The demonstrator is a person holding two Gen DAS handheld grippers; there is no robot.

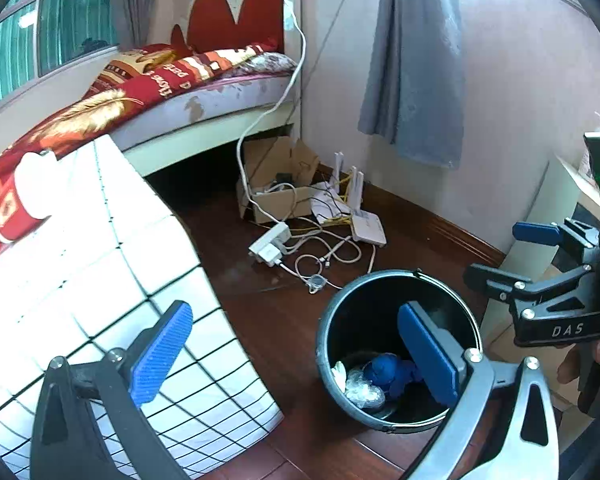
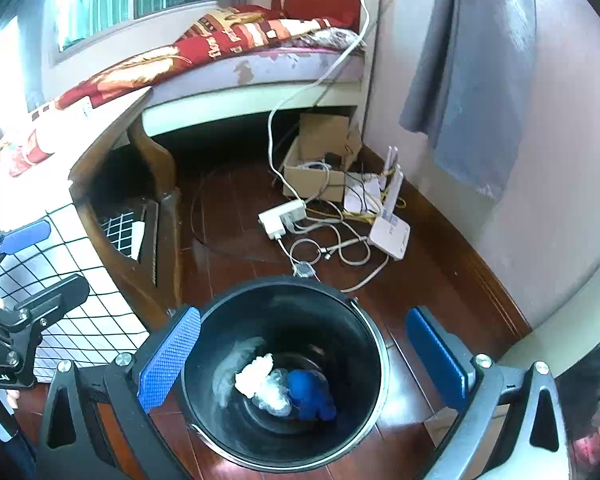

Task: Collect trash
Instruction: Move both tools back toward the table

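A black trash bin [image 2: 228, 296] stands on the wooden floor, and at its bottom lie a white tissue [image 2: 256, 372], a clear plastic wad [image 2: 277, 397] and a crumpled blue piece [image 2: 312, 396]. My right gripper [image 2: 302, 360] hangs open and empty directly above the bin's mouth. Also open and empty, my left gripper [image 1: 296, 356] hovers between the bin [image 1: 328, 320] and the table with a white grid cloth [image 1: 100, 264]. A red paper cup [image 1: 12, 208] lies on its side at the far end of that table. Each gripper shows in the other's view: the right gripper [image 1: 496, 252] and the left gripper [image 2: 48, 260].
Behind the bin, a power strip [image 1: 270, 242], a white router [image 1: 368, 230], loose cables [image 1: 324, 258] and an open cardboard box [image 1: 280, 196] sit on the floor by the wall. A bed [image 1: 204, 96] stands at the back, and a grey curtain [image 1: 416, 60] hangs on the right.
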